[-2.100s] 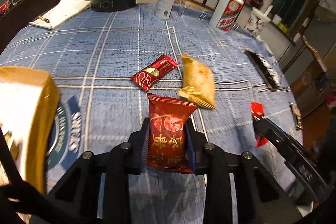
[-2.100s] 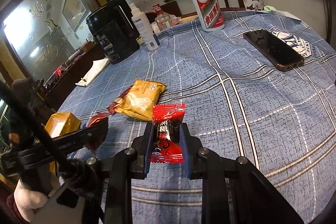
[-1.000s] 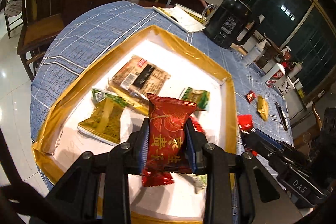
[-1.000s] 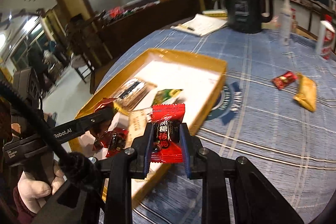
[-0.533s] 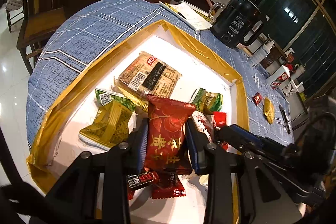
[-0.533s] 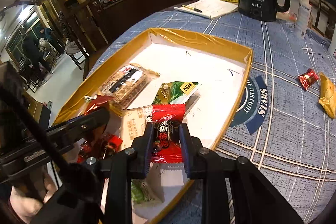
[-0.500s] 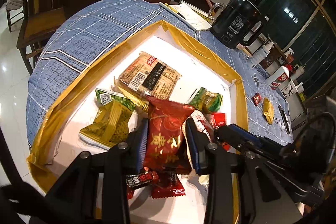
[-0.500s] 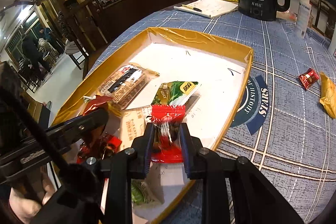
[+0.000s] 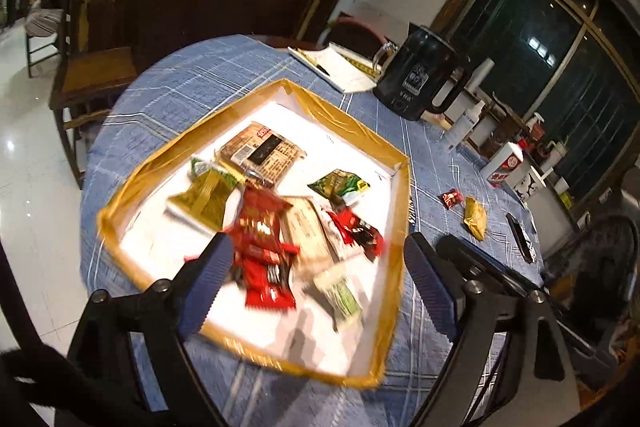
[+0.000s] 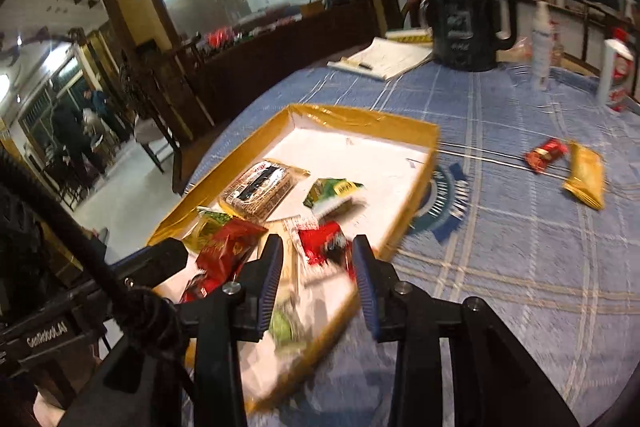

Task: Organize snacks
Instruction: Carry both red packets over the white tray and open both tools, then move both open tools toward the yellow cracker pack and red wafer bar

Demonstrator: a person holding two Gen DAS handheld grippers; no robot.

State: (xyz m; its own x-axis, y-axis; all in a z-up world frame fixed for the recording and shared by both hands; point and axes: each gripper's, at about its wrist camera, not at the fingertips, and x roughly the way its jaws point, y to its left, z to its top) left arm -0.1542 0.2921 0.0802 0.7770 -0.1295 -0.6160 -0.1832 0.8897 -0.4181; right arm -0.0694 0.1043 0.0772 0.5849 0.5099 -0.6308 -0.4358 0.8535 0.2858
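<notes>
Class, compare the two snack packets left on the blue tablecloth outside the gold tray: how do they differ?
The red packet is smaller and glossy red with darker markings; the yellow packet is longer, plain golden yellow. The red packet lies closer to the tray; the yellow packet lies on its far side. Both lie flat, side by side, on the tablecloth, not yet in the tray.

You are working over a round table under a blue checked cloth (image 9: 208, 83). A black kettle (image 9: 420, 83) is standing at its far side, with an open notebook (image 9: 340, 69) lying just beside it and a pen (image 9: 320, 67) resting on the page. A white spray bottle (image 9: 466, 125) and a white bottle with a red label (image 9: 505, 165) are standing further along. A black phone (image 9: 520, 237) is lying flat near the edge. A wooden chair (image 9: 94, 67) is sitting beside the table.
</notes>
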